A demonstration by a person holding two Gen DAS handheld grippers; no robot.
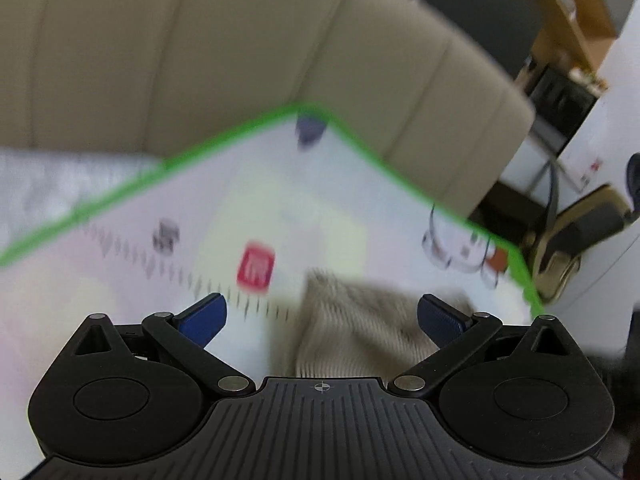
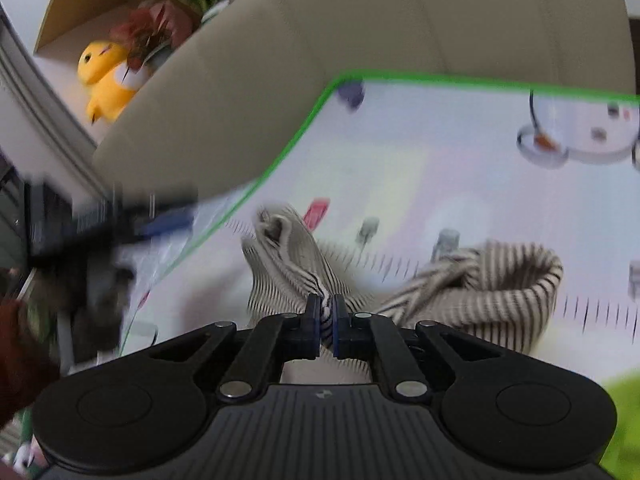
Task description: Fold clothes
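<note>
A beige garment with thin dark stripes (image 2: 492, 292) lies crumpled on a pale play mat with a green border (image 2: 460, 184). My right gripper (image 2: 326, 312) is shut on a fold of this striped cloth, which rises from the mat into its blue pads. In the left wrist view the same garment (image 1: 360, 328) shows blurred between and beyond the wide-apart fingers of my left gripper (image 1: 322, 314), which is open; its blue pads (image 1: 204, 318) touch nothing. The left gripper also appears as a dark blur (image 2: 120, 224) at the left of the right wrist view.
A beige sofa (image 1: 240, 48) stands behind the mat's far edge. A yellow plush toy (image 2: 106, 80) and plants sit on a shelf at the back left. The mat carries printed pictures, among them a red square (image 1: 256, 268). Dark furniture and cables (image 1: 560, 216) lie off the mat's right corner.
</note>
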